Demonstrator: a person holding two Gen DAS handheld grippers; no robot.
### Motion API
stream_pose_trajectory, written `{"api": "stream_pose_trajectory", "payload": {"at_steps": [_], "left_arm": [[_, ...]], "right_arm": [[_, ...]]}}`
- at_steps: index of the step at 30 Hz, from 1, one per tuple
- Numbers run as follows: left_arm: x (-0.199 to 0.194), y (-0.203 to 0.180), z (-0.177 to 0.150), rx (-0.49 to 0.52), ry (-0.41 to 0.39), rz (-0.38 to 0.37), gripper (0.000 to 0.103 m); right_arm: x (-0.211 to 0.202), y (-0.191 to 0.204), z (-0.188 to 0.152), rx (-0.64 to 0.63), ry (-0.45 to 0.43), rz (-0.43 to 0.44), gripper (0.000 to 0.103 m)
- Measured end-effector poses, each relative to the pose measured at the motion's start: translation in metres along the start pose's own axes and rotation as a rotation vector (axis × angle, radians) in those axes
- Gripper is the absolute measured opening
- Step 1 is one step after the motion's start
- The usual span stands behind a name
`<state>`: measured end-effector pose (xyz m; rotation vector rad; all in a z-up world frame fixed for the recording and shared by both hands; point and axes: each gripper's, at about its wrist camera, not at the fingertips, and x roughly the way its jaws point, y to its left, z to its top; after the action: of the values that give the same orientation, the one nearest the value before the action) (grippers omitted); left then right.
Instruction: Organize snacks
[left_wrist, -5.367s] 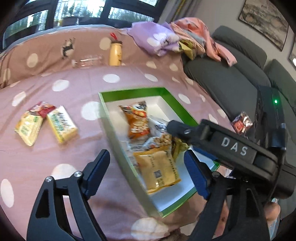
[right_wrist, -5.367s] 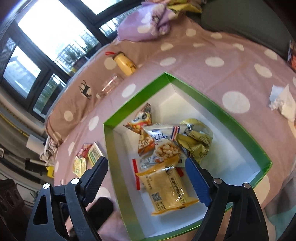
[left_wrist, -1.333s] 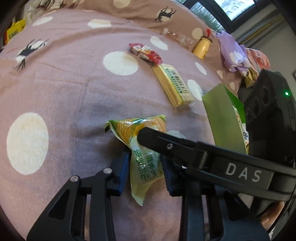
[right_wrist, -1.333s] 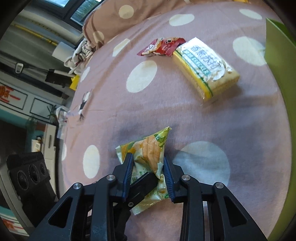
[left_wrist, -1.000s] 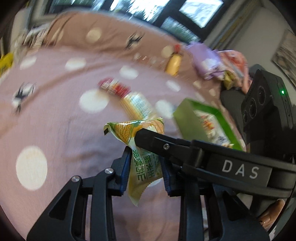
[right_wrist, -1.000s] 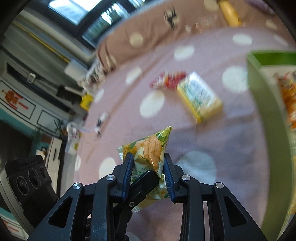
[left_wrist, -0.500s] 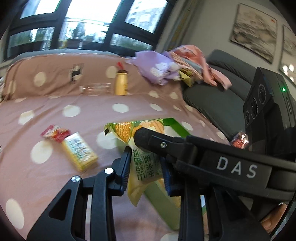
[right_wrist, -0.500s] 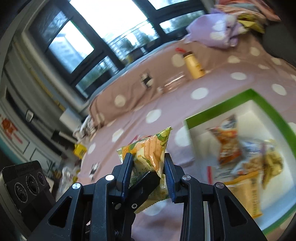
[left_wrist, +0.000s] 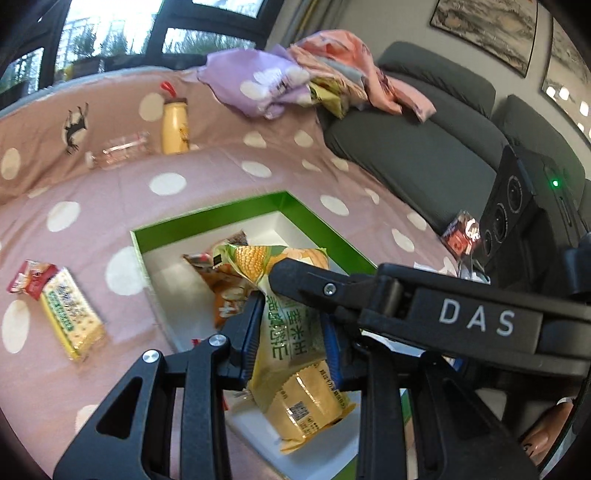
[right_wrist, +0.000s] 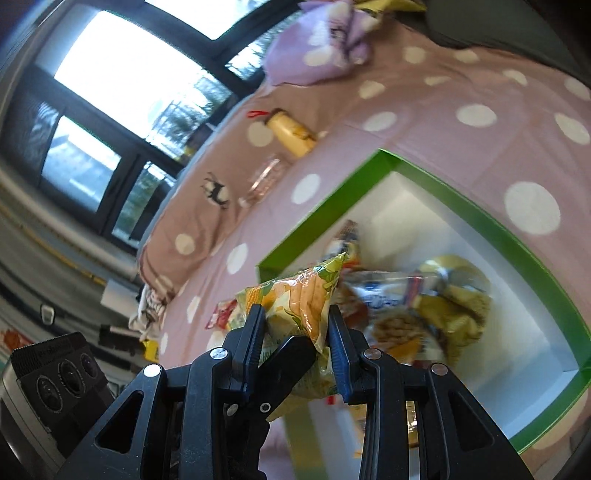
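Both grippers are shut on one yellow-green corn snack packet (left_wrist: 291, 314), held in the air over the green-rimmed white box (left_wrist: 207, 221). My left gripper (left_wrist: 291, 332) pinches its middle; my right gripper (right_wrist: 297, 328) grips the same packet (right_wrist: 295, 299) from the other side, and its finger crosses the left wrist view. The box (right_wrist: 480, 221) holds several snack bags, among them an orange one (left_wrist: 218, 291) and a crumpled yellow one (right_wrist: 454, 291). A yellow cracker pack (left_wrist: 70, 314) and a small red packet (left_wrist: 31, 282) lie on the cloth left of the box.
The pink polka-dot cloth (left_wrist: 221, 173) covers the surface. A yellow bottle (left_wrist: 174, 123) and a clear bottle (left_wrist: 118, 149) stand at the back. A purple cloth heap (left_wrist: 266, 85) and grey sofa (left_wrist: 424, 147) are to the right. A red packet (left_wrist: 461, 236) lies by the sofa.
Both grippers have carried the corn packet from the open cloth at the left, up and rightwards, to above the box. The grip has stayed shut throughout.
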<state>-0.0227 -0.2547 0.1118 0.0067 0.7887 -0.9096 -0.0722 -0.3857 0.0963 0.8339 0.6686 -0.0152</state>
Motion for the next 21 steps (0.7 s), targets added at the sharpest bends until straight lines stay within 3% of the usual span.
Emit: {"api": "stream_pose_trajectory", "payload": {"at_steps": [16,21], "left_arm": [[0.034,0.000,-0.005,-0.067,0.137,0.007,0.029],[0.032,-0.001,-0.010,-0.093,0.112,0.008,0.039]], "right_arm": [[0.017,-0.038,0.004,0.136,0.071,-0.089,0.037],[0.020,-0.041,0.004,0.154,0.084,-0.115,0.040]]}}
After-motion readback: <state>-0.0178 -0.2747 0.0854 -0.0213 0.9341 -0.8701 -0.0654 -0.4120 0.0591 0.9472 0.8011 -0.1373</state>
